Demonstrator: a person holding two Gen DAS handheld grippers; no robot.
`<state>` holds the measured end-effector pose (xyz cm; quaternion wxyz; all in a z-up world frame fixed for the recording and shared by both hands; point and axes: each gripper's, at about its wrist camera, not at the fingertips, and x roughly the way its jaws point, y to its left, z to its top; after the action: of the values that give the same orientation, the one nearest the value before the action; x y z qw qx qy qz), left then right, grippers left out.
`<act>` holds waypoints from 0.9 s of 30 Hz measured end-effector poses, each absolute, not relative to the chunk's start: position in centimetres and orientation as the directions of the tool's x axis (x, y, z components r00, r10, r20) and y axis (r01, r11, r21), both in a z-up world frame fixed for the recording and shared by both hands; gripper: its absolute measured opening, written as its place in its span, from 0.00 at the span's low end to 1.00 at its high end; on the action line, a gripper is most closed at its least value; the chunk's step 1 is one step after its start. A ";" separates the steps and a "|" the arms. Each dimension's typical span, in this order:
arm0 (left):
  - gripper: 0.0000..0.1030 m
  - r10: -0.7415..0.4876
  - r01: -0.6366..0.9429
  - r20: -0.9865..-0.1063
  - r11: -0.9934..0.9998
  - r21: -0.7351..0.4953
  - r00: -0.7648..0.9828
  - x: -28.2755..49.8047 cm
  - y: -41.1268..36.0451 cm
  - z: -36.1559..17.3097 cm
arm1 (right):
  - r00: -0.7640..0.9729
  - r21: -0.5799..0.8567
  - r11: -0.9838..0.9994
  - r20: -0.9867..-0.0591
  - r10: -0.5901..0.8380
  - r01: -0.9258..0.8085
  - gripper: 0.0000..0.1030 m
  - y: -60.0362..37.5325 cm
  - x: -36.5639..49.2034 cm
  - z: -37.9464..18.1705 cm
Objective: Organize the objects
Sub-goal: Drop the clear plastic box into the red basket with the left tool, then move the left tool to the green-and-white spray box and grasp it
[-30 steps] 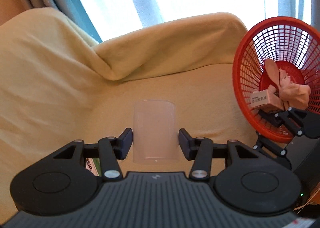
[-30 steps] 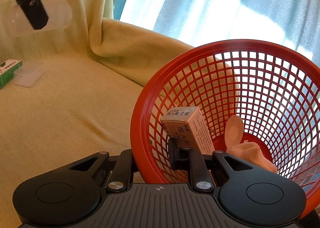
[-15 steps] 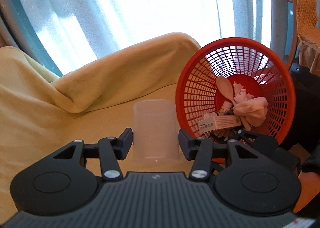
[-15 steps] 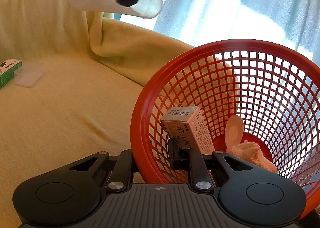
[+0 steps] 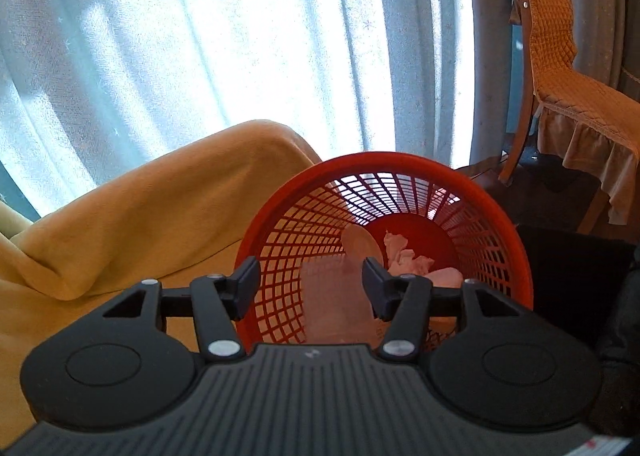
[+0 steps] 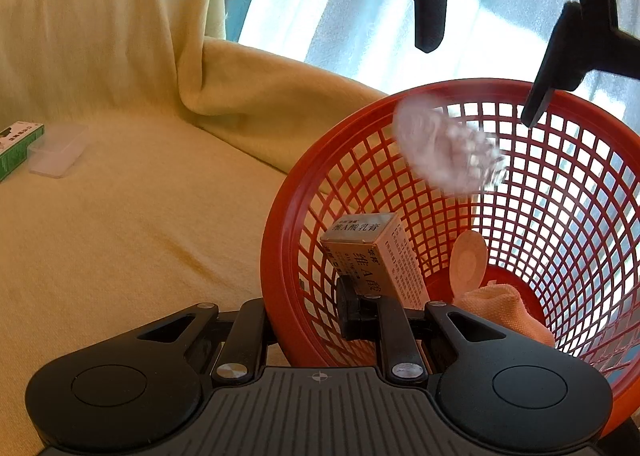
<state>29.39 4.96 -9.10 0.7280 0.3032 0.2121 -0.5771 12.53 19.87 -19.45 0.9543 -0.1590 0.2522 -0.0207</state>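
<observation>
Left wrist view shows the left gripper (image 5: 310, 283) above the mouth of the red basket (image 5: 516, 256), its jaws just opened wider, with the clear plastic cup (image 5: 336, 300) between them but no longer pressed by the pads. In the right wrist view the cup (image 6: 444, 147) appears blurred below the left gripper's fingers (image 6: 430, 15), already past the rim and, I judge, falling into the basket with its long axis pointing inward to the bottom. The right gripper (image 6: 304, 320) is nearly closed on the basket rim (image 6: 276, 256), one finger outside and one inside, holding the basket tilted toward the left hand. A small carton (image 6: 372, 252), a round spoon-like piece (image 6: 468, 260) and a pink cloth (image 6: 504, 312) lie inside. On the yellow blanket (image 6: 140, 236), well apart on the left side, a green box (image 6: 16, 147) and a clear case (image 6: 58, 149) wait; the left hand seems nearer to them.
</observation>
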 end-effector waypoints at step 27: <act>0.66 -0.223 0.479 -0.679 0.851 0.214 0.699 43.9 29.2 -13.8 | 0.870 -0.312 0.949 -0.478 -0.121 -0.040 0.13 20.0 12.5 -19.5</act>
<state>43.89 29.16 -13.77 0.9017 0.1911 0.3355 -0.1947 12.48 20.05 -19.45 0.9539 -0.1580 0.2541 -0.0211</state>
